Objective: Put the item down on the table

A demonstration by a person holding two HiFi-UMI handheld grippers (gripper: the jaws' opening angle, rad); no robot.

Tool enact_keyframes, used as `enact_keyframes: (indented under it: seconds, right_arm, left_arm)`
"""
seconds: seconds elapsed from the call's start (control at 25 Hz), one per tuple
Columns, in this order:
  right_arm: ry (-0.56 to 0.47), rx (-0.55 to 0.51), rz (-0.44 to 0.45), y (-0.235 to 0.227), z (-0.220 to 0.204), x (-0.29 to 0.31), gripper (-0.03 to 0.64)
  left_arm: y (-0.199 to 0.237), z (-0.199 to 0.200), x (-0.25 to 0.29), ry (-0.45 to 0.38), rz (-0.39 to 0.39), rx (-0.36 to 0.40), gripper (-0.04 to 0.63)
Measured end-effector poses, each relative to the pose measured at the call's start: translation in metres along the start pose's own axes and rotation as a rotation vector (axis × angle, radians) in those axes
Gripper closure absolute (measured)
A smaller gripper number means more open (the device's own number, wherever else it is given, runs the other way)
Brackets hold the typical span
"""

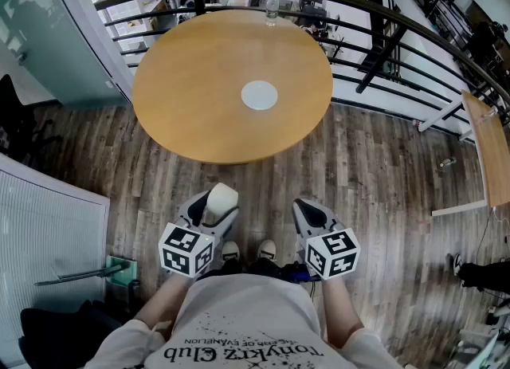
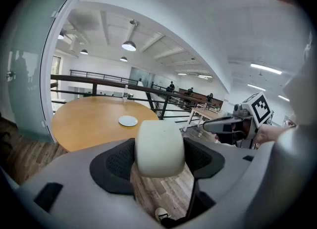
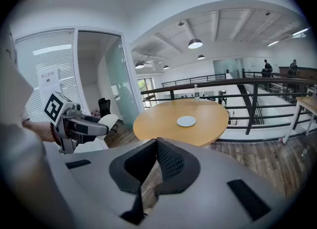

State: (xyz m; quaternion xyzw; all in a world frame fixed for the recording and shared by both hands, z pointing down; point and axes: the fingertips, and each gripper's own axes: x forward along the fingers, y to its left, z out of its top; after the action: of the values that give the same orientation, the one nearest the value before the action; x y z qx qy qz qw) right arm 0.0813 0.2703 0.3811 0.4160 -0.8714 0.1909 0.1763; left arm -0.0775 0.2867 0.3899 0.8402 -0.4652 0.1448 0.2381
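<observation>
A cream rounded item sits clamped between the black pads of my left gripper, held over the wooden floor short of the table. The same item shows in the head view, and at the left of the right gripper view the item is seen again. My right gripper hangs beside it, its jaws shut with nothing between them. The round wooden table stands ahead of both grippers, with a small white disc near its middle. The table and the disc also appear beyond the left jaws.
A dark metal railing curves behind the table. A clear bottle stands at the table's far edge. A glass partition is on the left. A second wooden table stands at the right. My shoes show on the plank floor.
</observation>
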Motion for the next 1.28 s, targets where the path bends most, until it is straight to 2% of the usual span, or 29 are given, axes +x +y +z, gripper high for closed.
enact_keyframes:
  seconds: [0.44,0.8,1.0,1.28]
  right_arm:
    - [0.003,0.005,-0.018,0.007,-0.002,0.003,0.592]
    - [-0.035,0.055,-0.085,0.009,0.002,0.005,0.592]
    - [-0.046,0.079,-0.13,0.013,0.011,0.012,0.592]
    - [-0.032,0.093,-0.157,0.024,0.015,0.022,0.592]
  left_arm:
    - [0.008,-0.002,-0.005,0.003,-0.012,-0.001,0.277]
    - [0.021,-0.008,-0.019,0.003,-0.04,0.0,0.277]
    - [0.041,-0.015,-0.024,0.034,-0.06,-0.009,0.277]
    - [0.058,-0.001,-0.027,0.03,-0.088,0.001,0.277]
